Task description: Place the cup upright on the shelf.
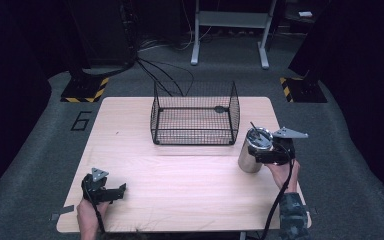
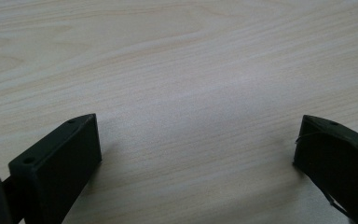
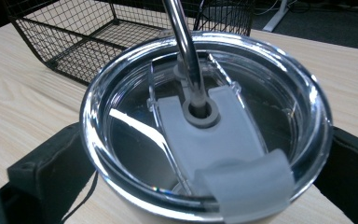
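The tumbler (image 1: 253, 151) is a steel cup with a clear lid (image 3: 205, 121) and a metal straw (image 3: 182, 46) through a grey slider in the lid. It stands upright, just right of the basket (image 1: 195, 114) and near that basket's front right corner, apart from its wire wall. The straw leans up and away from the lid's middle, towards the basket. The right gripper (image 1: 260, 155) clasps the tumbler just under the lid's rim, one jaw on each side of it.
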Demonstrator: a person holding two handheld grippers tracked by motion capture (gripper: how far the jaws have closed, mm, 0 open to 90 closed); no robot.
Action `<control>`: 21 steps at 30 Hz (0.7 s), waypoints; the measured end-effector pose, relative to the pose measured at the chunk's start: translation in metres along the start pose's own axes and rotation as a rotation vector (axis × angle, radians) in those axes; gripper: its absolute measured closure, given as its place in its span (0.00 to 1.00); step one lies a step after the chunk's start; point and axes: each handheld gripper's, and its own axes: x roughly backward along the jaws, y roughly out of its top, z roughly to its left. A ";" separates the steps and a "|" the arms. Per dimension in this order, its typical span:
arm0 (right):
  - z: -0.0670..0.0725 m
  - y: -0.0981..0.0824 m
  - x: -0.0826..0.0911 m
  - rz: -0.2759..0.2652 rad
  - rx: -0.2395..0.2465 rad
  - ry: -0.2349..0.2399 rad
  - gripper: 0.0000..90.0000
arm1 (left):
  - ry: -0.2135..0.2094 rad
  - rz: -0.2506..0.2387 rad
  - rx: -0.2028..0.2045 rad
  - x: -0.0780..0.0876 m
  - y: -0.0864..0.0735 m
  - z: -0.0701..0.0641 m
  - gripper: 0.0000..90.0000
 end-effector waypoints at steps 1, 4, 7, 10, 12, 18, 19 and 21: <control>0.000 0.001 0.000 0.000 -0.004 -0.004 0.00 | 0.000 0.001 -0.001 0.000 0.000 0.000 0.00; -0.001 0.002 -0.001 0.000 -0.010 0.003 0.00 | 0.001 0.000 -0.001 0.000 0.000 0.000 0.00; -0.001 0.002 -0.003 -0.005 -0.005 0.009 0.00 | 0.001 0.001 -0.001 0.000 0.000 0.000 0.00; -0.002 0.003 -0.006 -0.009 -0.010 0.013 0.00 | 0.001 0.000 -0.002 0.000 0.000 0.000 0.00; -0.002 0.003 -0.006 -0.011 -0.008 0.015 0.00 | 0.001 0.001 -0.002 0.000 0.000 0.000 0.00; -0.001 0.002 -0.009 -0.007 -0.011 0.004 0.00 | 0.001 0.001 -0.002 0.000 0.000 0.000 0.00; -0.001 0.002 -0.010 -0.006 -0.019 0.007 0.00 | 0.001 0.001 -0.002 0.000 0.000 0.000 0.00; -0.001 0.002 -0.011 -0.005 -0.016 0.007 0.00 | 0.001 0.000 -0.002 0.000 0.000 0.000 0.00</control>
